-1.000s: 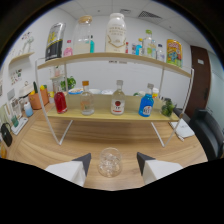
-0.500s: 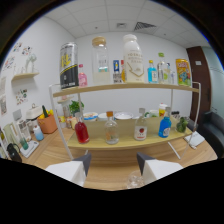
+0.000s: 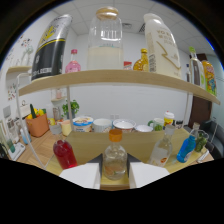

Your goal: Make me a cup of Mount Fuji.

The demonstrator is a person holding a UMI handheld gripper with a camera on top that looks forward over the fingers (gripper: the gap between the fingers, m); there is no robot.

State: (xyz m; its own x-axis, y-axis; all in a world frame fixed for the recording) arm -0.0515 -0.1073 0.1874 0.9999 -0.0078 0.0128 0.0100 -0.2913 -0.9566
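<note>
We hold the gripper [image 3: 115, 172] level at the lower shelf [image 3: 145, 145], its two white fingers [image 3: 82, 176] spread open with the orange-capped bottle [image 3: 115, 161] standing between them, resting on its own base rather than clamped. We judge this bottle is one ingredient for the drink, which is why the fingers straddle it. To its left stands a red bottle [image 3: 64, 153]; to the right a clear bottle [image 3: 161, 151] and a blue bottle [image 3: 187, 148]. Bowls [image 3: 102, 124] sit farther back. On the upper shelf [image 3: 115, 77], a large jar [image 3: 104, 42] stays clear of our reach.
</note>
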